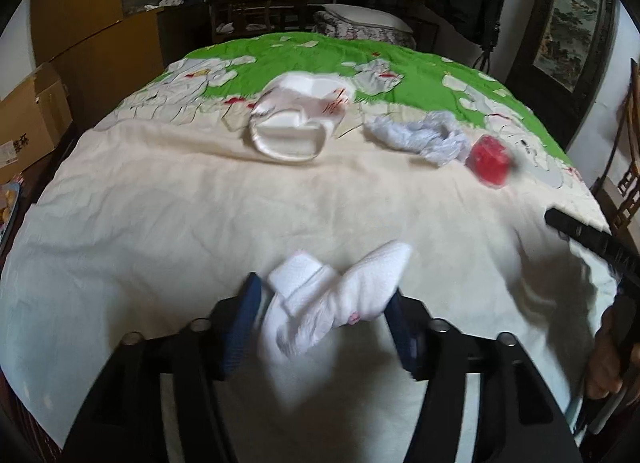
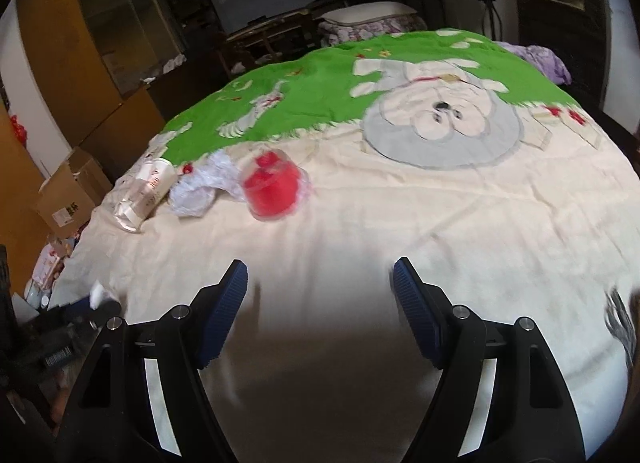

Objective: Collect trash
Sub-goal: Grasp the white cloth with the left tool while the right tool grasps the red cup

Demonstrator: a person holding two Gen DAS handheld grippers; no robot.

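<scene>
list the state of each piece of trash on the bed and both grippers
white tissue: crumpled, between the left gripper's pads, grip unclear
left gripper: partly open around the tissue
right gripper: open, empty, above bare sheet
paper cup: lying on its side, mouth toward the camera
plastic bag: crumpled, beside the cup
red container: on the sheet, blurred, beside the bag
bedsheet: spread, wrinkled

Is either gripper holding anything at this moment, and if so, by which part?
The left gripper has the crumpled white tissue between its fingers, around its lower bunched end; whether the pads press on it cannot be told. The right gripper is open and empty.
</scene>
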